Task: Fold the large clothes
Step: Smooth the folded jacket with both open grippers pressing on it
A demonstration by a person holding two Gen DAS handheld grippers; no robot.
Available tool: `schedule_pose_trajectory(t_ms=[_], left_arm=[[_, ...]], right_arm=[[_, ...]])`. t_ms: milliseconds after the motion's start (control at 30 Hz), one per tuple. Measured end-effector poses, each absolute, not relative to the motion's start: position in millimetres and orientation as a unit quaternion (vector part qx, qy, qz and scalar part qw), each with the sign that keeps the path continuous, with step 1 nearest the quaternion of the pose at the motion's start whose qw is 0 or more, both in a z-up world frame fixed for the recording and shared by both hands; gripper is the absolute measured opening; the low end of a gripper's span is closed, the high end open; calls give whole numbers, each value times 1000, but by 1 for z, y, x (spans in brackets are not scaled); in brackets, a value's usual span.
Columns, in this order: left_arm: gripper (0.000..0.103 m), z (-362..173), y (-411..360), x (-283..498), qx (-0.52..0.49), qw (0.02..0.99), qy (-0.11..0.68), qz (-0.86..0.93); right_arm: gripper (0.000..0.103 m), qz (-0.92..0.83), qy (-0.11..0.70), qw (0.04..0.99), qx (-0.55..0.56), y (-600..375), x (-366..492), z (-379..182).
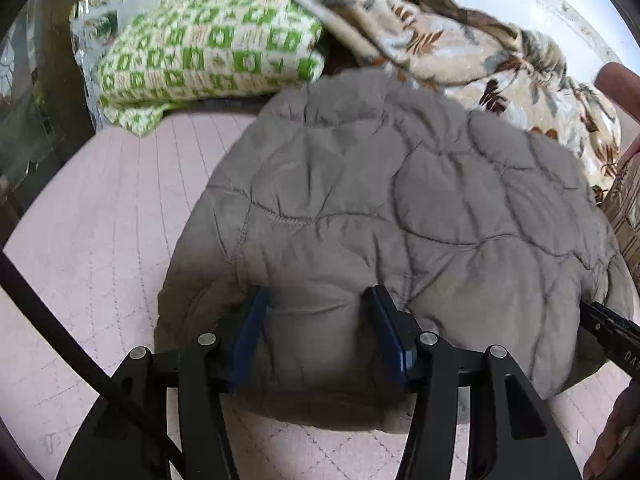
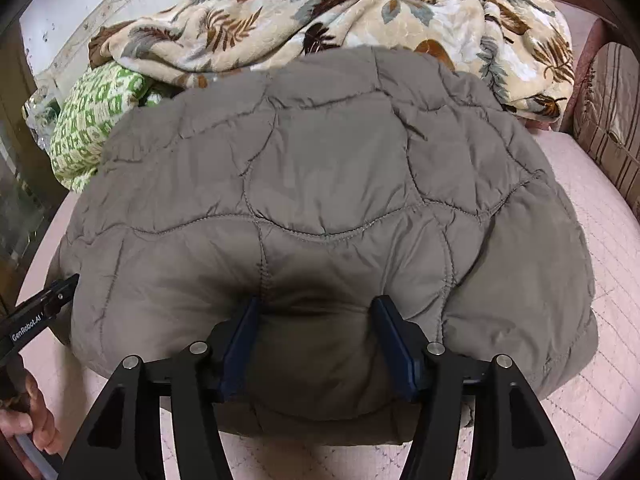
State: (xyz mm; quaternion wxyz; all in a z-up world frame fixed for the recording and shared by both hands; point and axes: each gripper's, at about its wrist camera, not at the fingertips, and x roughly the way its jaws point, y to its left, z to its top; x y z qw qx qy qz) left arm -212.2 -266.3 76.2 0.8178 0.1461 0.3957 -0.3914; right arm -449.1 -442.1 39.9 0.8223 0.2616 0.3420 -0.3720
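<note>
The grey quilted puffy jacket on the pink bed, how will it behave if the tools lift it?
The grey quilted puffy jacket will probably sag and drape, since it bulges softly between the fingers of the right tool and the left tool. Its puffy padding suggests it is light for its bulk. The smooth sheen hints it may slip.

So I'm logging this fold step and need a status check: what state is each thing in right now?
Left gripper: open, fingers astride a bulge of jacket edge.
Right gripper: open, also astride the near edge.
Grey quilted jacket: folded into a puffy mound on the pink bed cover.
Leaf-print blanket: crumpled behind the jacket.
Green checked blanket: folded, stacked.
</note>
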Motion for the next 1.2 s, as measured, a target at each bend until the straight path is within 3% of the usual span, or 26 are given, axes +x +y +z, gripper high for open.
schedule_pose_trajectory(t_ms=[367,1200], left_arm=[[53,105,-261,-259,148,842,312,-415],[53,84,-283,-276,226,841,276,-406]], right_arm=[[64,-362,296,846,256,-415,-477,78],[69,-368,331,828,264,-428,-474,51]])
